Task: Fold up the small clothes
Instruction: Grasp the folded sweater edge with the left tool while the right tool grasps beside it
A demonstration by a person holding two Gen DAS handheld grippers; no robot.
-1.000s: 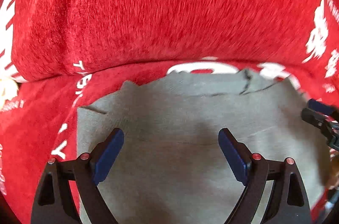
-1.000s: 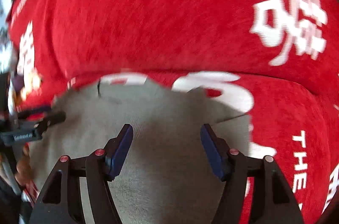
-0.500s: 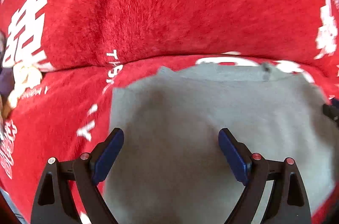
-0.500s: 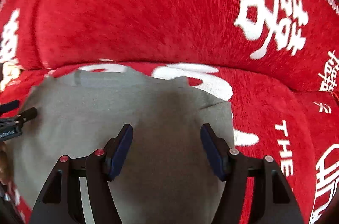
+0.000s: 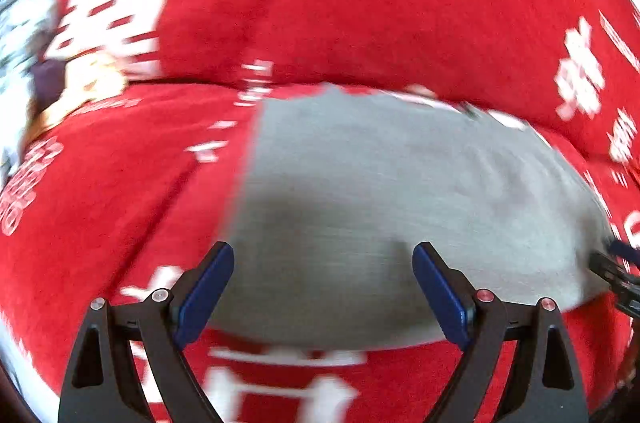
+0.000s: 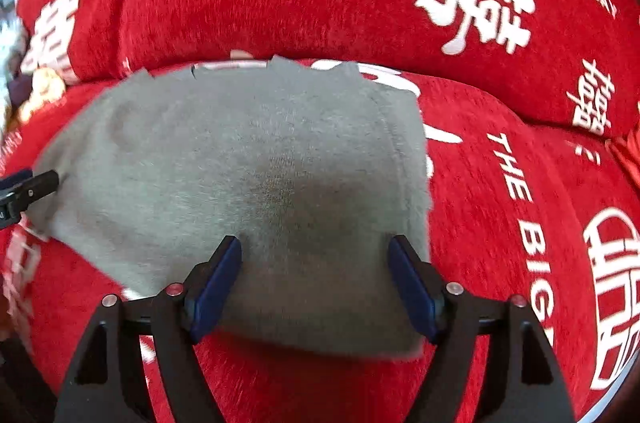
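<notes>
Fingers (image 6: pixel 216 283) of both your grippers gape empty over the grey garment (image 6: pixel 248 183), lying at twelve o'clock, long axis three-to-nine.

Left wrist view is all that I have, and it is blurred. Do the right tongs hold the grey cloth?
Observer: No. The right tongs are open, over the near right corner of the grey garment.
Operator: How does its right edge look?
Observer: A seam runs along that edge, and the edge lies on the red cover.
Operator: Where are mine, seen from there?
Observer: The left tongs are at the garment's left edge; I cannot tell whether they touch it.
</notes>
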